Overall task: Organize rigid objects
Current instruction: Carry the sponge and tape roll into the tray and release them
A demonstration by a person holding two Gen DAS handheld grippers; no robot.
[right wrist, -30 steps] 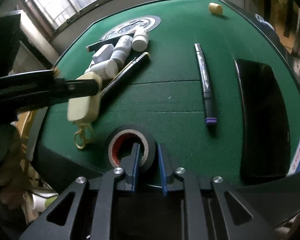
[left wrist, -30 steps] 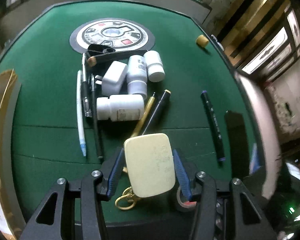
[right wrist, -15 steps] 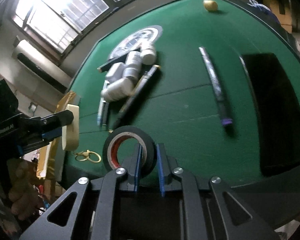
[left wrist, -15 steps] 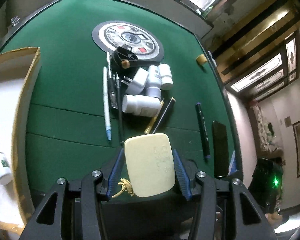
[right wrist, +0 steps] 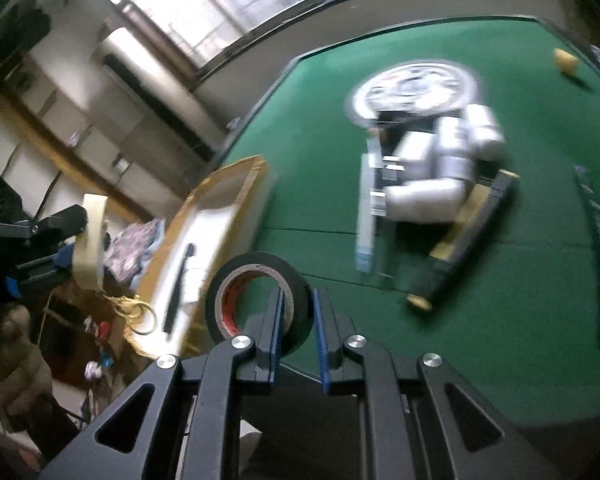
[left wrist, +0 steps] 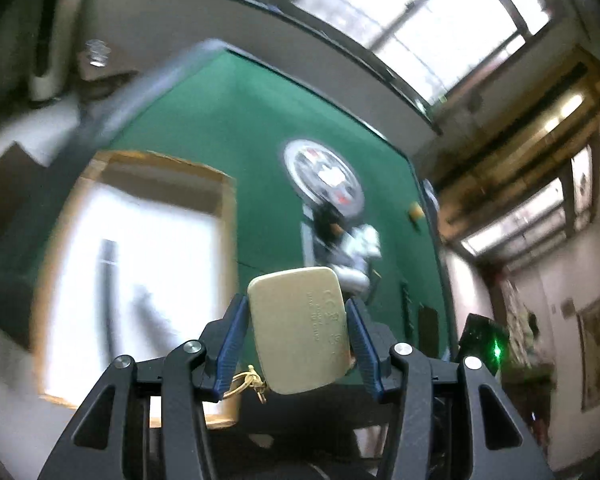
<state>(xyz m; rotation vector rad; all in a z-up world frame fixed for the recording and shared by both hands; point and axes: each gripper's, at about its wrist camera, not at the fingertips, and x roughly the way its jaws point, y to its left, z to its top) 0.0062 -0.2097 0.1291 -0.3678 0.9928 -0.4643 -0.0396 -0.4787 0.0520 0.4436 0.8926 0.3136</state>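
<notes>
Left gripper [left wrist: 296, 336]: jaws clamp a cream case [left wrist: 300, 330], held above the cardboard box [left wrist: 226, 216]. Right gripper [right wrist: 296, 330]: jaws pinch a black tape roll [right wrist: 256, 300] at the desk [right wrist: 500, 320] edge. Beyond, blurred white bottles [right wrist: 440, 176] and pens crowd mid-desk. Only the right view shows a hand [right wrist: 16, 360].

We can read very little here. The cream case [left wrist: 300, 330] carries embossed marks that look like a "CE" sign above a line of small lettering, too faint for us to make out. The tape roll [right wrist: 256, 298] shows red print inside its core, too blurred for us to read.
</notes>
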